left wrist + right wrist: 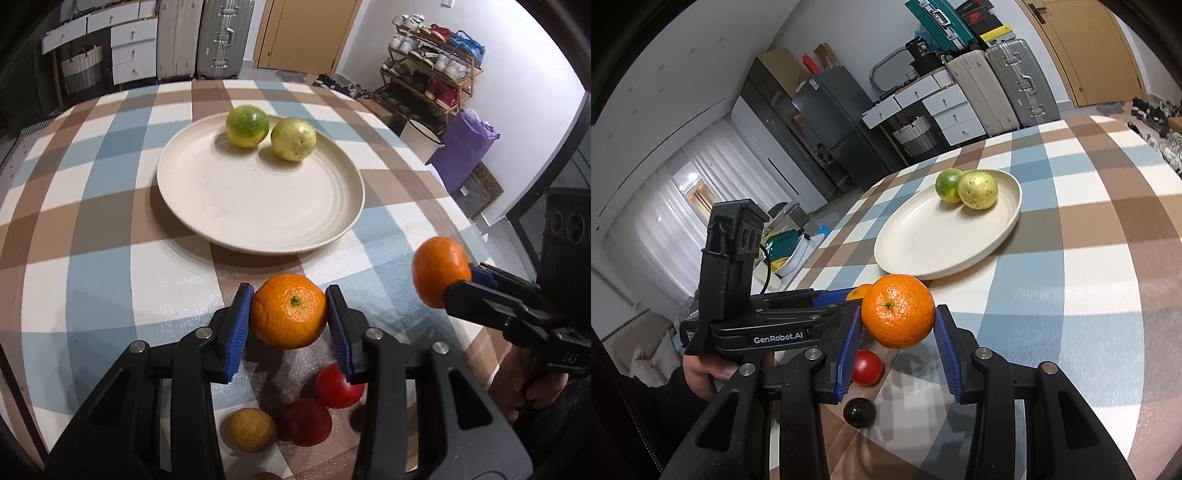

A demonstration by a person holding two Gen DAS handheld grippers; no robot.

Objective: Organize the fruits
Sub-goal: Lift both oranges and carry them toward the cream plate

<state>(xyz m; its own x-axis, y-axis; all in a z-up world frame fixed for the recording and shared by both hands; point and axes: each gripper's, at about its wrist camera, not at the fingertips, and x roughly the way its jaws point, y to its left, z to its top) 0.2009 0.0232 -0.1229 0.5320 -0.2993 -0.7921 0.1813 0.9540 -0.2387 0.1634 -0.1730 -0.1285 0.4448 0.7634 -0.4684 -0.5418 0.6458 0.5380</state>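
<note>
My left gripper (290, 295) is shut on an orange (289, 317), stem end up, just above the checked tablecloth and in front of the plate. To its right, my right gripper (461, 282) is shut on a second orange (437, 269), held higher. In the right wrist view that orange (897, 311) sits between the blue pads of the right gripper (897, 314). The left gripper (849, 301) is beside it, and only a sliver of its orange (857, 292) shows. The cream plate (251, 206) (923, 240) carries a green-yellow citrus (246, 126) (947, 184) and a yellow citrus (293, 139) (977, 189), which touch.
Under the grippers lie two red fruits (338, 387) (306, 422) and a yellowish fruit (252, 429); the right wrist view also shows a red fruit (867, 367) and a dark one (859, 412). A hand (698, 373) holds the left gripper. The table edge (476, 229) runs close on the right.
</note>
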